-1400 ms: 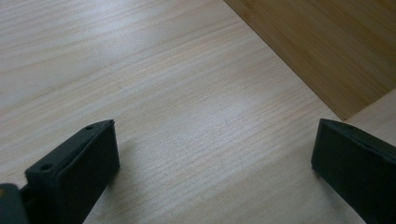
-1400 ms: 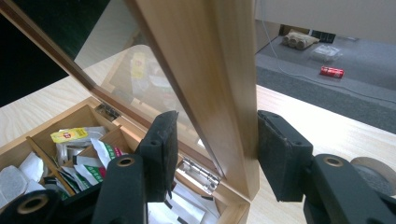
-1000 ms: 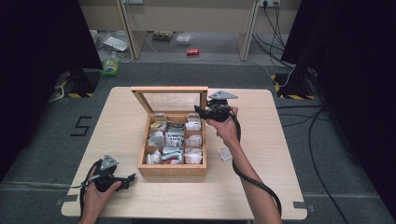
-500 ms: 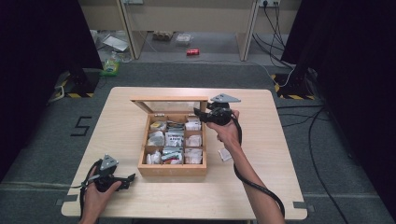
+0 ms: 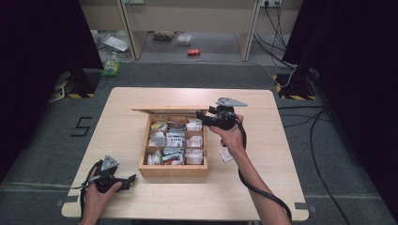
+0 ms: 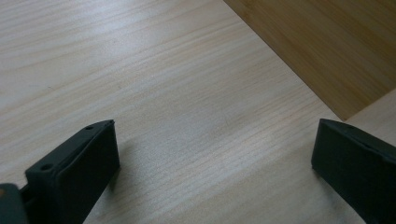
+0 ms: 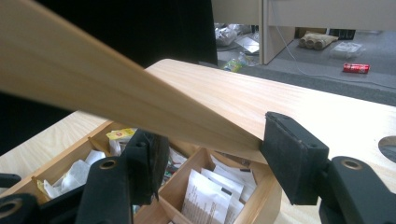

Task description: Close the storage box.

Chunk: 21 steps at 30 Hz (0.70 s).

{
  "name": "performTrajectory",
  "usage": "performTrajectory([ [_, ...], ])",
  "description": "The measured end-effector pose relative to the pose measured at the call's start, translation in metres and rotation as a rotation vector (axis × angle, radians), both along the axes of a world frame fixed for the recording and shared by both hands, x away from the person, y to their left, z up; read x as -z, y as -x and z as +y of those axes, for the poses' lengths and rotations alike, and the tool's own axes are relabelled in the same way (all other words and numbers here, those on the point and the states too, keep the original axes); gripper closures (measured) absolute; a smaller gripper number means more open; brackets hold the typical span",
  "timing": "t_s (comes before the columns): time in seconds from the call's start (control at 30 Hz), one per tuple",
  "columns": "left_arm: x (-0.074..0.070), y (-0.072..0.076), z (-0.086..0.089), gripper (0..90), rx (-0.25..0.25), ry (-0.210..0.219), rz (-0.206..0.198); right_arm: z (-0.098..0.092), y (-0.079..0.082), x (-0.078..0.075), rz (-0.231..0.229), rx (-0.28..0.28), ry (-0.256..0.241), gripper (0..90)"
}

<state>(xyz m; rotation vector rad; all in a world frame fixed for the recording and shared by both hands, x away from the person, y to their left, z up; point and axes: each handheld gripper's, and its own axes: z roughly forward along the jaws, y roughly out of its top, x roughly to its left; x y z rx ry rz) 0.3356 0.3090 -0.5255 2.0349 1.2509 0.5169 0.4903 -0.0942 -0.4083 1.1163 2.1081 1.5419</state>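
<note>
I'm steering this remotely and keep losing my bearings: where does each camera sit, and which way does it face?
High view: above the person's side, looking forward and down on the table; both forearms show, with the left gripper and the right gripper.
Left gripper view: low over the tabletop, facing the wooden box; its open jaws show.
Right gripper view: at the box's far right corner, looking under the lid at the tea bags; its jaws straddle the lid's edge.
Shared: the box, in every view.
</note>
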Motion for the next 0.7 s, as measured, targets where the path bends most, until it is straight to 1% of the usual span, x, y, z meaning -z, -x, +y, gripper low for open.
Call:
performTrajectory([
  [0.07, 0.000, 0.000, 0.000, 0.1, -0.001, 0.001, 0.000, 0.000, 0.002, 0.000, 0.001, -0.002, 0.004, 41.7],
  [0.17, 0.000, 0.000, 0.000, 0.1, 0.000, 0.001, 0.001, -0.001, 0.006, 0.002, -0.002, -0.005, -0.005, 41.5],
  [0.27, 0.000, 0.000, 0.000, 0.1, -0.001, 0.002, 0.000, -0.001, 0.008, 0.005, 0.008, -0.006, -0.012, 41.2],
  [0.4, 0.000, 0.000, 0.000, 0.1, -0.001, 0.002, 0.000, -0.002, 0.012, 0.008, 0.009, -0.009, -0.009, 40.7],
  [0.57, 0.000, 0.000, 0.000, 0.1, 0.000, 0.001, 0.000, -0.003, 0.016, 0.013, 0.011, -0.014, -0.016, 40.1],
  [0.7, 0.000, 0.000, 0.000, 0.1, -0.001, 0.002, 0.000, -0.003, 0.019, 0.015, 0.010, -0.019, -0.007, 39.9],
])
